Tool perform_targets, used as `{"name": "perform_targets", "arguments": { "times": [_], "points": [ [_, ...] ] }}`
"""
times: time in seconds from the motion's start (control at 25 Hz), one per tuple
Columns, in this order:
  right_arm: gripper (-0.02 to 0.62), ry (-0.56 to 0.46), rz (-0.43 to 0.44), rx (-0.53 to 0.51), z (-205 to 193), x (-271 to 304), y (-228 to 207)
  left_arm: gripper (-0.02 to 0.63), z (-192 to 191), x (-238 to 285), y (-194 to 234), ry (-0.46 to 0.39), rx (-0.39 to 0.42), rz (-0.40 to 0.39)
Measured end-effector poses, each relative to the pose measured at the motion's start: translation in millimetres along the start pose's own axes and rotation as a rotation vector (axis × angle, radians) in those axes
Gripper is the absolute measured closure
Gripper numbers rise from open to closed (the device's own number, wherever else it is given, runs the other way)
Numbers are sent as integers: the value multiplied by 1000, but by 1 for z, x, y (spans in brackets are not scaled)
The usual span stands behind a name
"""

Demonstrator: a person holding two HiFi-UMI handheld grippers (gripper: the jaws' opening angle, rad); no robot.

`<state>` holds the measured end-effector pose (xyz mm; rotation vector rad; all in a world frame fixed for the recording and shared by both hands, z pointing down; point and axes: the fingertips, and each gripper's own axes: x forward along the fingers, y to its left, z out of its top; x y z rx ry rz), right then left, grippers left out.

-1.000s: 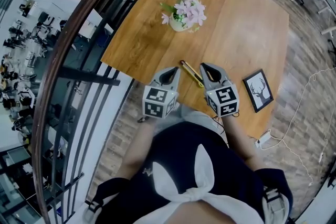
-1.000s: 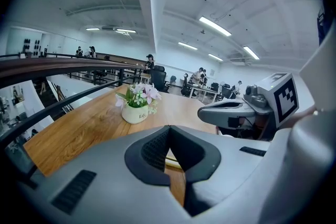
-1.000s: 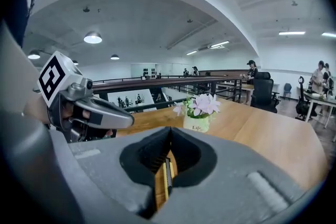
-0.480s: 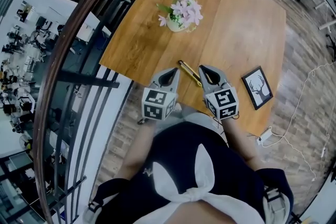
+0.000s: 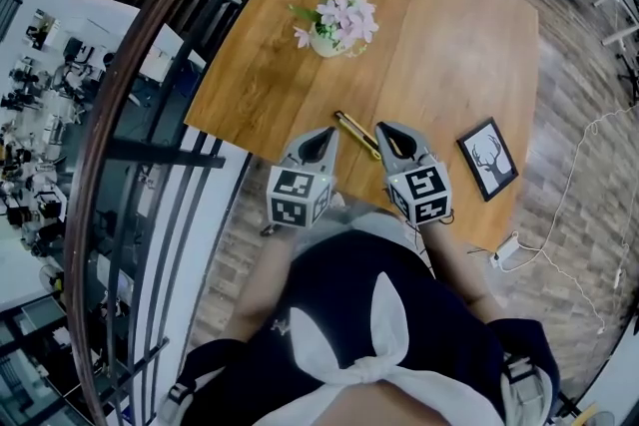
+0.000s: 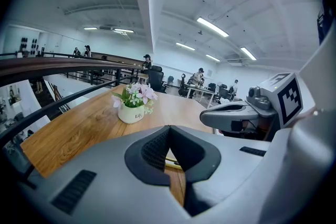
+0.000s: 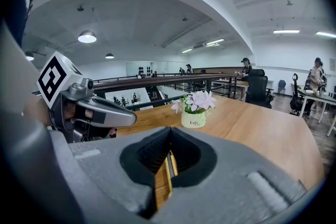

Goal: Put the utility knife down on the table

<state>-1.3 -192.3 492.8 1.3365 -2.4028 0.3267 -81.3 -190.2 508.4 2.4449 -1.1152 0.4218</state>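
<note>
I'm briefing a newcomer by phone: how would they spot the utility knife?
On the wooden table, look near the close edge, left of the framed deer picture. The utility knife lies flat there: slim, yellow and black, unlike the round flower pot.

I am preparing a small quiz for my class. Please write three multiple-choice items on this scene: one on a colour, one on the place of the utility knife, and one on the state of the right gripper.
1. The flowers in the pot are: A blue; B pink; C orange.
2. The utility knife lies: A inside the pot; B on the table, between the left gripper and the right gripper; C on a chair.
3. The right gripper's jaws are: A wide apart; B shut on the knife; C shut and empty.

Key:
1 B: the petals are pink.
2 B: the head view shows it flat on the wood.
3 C: the right gripper view shows the jaws together, with the knife beyond them on the table.
</note>
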Motion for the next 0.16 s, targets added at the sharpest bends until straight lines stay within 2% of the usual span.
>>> {"name": "perform_targets", "arguments": {
  "times": [0.16],
  "points": [
    [598, 4, -1, 11, -3, -1, 1, 589, -1, 0, -3, -2, 2, -4]
  ]
}}
